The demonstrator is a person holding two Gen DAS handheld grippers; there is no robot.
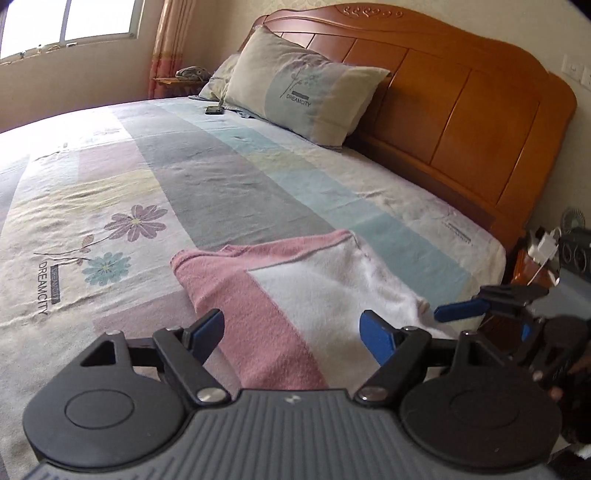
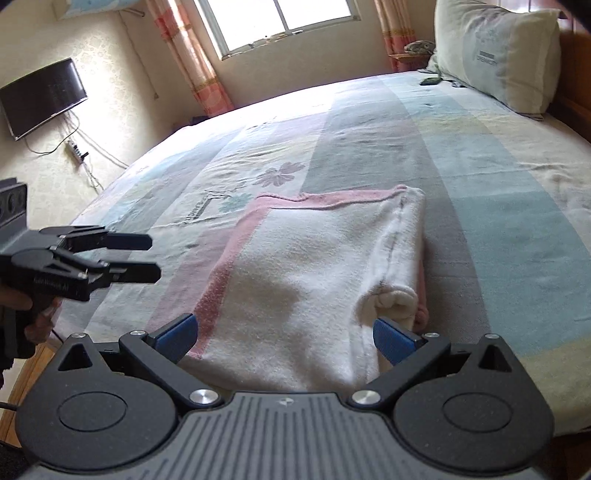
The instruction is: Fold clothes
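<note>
The left tongs stand released, their blue-padded black fingers spread wide above the near edge of the folded towel, gripping nothing. The right tongs are likewise released, straddling the towel's near end without pinching it. The towel lies flat on the bed, a fluffy terry cloth, white in the middle with a pink border; its right edge is doubled over into a soft, thick roll. Under it the bedsheet is thin and slightly wrinkled, printed in pastel grey, blue and lilac bands with flowers and the word DREAMCITY. A matching plump pillow leans against the glossy, panelled wooden headboard, with a small dark phone beside it. Beyond are striped curtains, a bright window and a wall-mounted television.
</note>
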